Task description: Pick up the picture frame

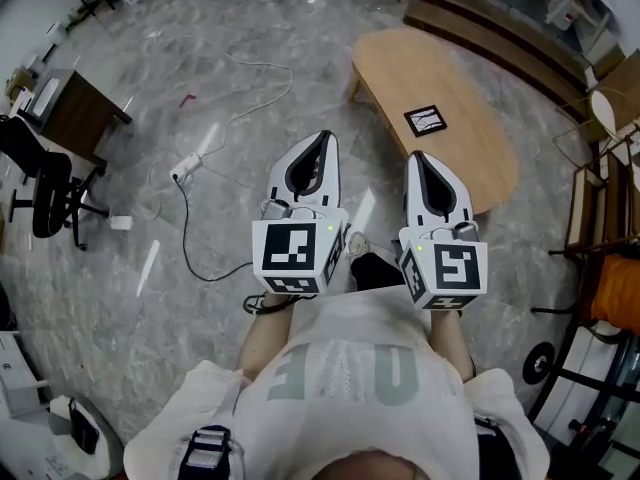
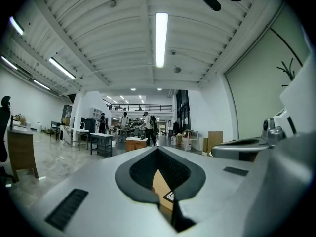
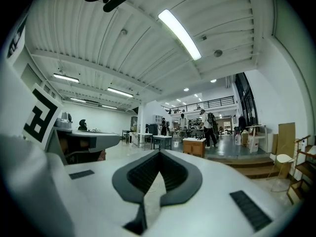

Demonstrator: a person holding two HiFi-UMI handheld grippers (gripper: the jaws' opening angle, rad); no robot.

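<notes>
The picture frame (image 1: 426, 120), a small dark square with a white middle, lies flat on the oval wooden table (image 1: 470, 158) ahead and to the right. My left gripper (image 1: 322, 135) and right gripper (image 1: 417, 155) are held side by side at waist height, pointing forward, short of the table. Both are shut with nothing between their fingertips. In the left gripper view, a corner of the frame (image 2: 169, 196) and the table's wood show through the hollow behind the closed jaws. The right gripper view looks past its closed tips (image 3: 159, 152) into the hall.
A power strip with a long cable (image 1: 185, 168) lies on the marble floor to the left. An office chair (image 1: 45, 183) and a dark desk (image 1: 75, 108) stand at far left. Wooden steps (image 1: 500, 28) run behind the table; chairs (image 1: 600, 208) line the right. Several people stand far off.
</notes>
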